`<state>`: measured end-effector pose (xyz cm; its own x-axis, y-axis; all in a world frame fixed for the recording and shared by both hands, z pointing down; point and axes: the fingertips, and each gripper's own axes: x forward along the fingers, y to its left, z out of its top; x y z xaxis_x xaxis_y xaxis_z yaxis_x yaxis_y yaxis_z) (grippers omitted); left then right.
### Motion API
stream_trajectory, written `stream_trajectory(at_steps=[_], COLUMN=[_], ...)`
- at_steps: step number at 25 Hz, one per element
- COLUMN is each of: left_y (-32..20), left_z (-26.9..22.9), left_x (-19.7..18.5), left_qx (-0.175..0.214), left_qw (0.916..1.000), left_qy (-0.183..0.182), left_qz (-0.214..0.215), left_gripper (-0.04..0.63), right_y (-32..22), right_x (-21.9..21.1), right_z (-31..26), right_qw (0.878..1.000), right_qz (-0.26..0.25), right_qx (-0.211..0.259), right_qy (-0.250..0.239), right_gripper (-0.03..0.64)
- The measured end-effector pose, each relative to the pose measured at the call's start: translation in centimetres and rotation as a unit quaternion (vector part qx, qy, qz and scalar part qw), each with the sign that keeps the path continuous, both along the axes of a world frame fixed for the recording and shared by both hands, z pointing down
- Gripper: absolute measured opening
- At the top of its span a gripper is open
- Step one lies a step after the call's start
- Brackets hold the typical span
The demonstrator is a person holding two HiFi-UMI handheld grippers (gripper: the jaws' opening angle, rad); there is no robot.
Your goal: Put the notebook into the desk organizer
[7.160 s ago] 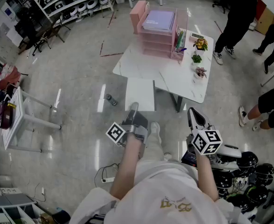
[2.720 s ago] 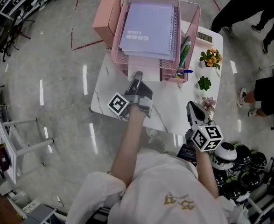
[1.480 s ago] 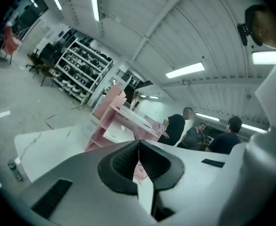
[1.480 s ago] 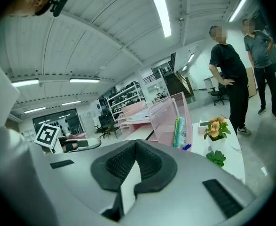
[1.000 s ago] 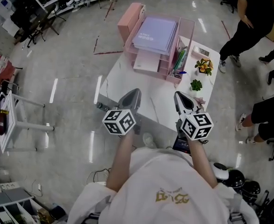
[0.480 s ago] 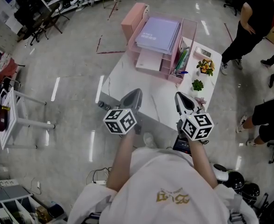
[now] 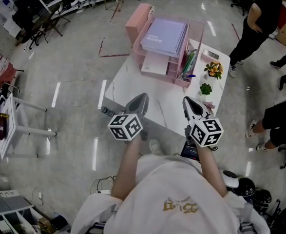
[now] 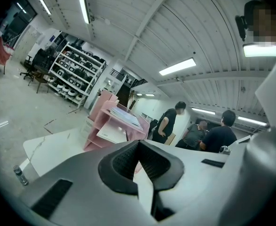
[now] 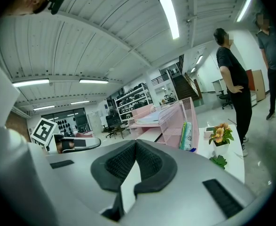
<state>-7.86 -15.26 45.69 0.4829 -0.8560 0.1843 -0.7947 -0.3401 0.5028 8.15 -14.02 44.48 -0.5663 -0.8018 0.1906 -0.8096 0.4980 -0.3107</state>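
A purple spiral notebook (image 7: 165, 35) lies flat on the top tray of the pink desk organizer (image 7: 155, 63), at the far end of the white marble table (image 7: 128, 87). My left gripper (image 7: 138, 99) hovers over the table's near edge, shut and empty. My right gripper (image 7: 189, 103) is level with it to the right, also shut and empty. Both stand well short of the organizer. The left gripper view shows its shut jaws with the organizer (image 8: 106, 129) and notebook (image 8: 126, 116) beyond. In the right gripper view the organizer (image 9: 174, 118) stands ahead.
Pens fill the organizer's right-hand compartment (image 7: 189, 62). Small potted plants (image 7: 212, 69) line the table's right edge. A bottle (image 7: 105, 111) lies on the floor at the table's left corner. People (image 7: 257, 21) stand at the right, and helmets (image 7: 252, 199) lie at the lower right.
The left gripper has drawn back from the organizer's front to the table's near edge. Over the last second both grippers have held almost still.
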Motion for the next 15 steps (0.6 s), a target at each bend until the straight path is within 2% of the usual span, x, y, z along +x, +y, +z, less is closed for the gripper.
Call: stream_trajectory(at_steps=[15], left_y=[0.2], left_z=[0.4], left_x=[-1.5], left_qx=[-0.004], left_qw=[0.9998], left_qy=[0.01], left_qz=[-0.014], left_gripper=[0.017], right_y=[0.0], right_x=[-1.4], right_z=[0.1], right_qw=[1.0], right_qz=[-0.01], right_qx=[-0.003], right_qy=[0.004], right_gripper=[0.009])
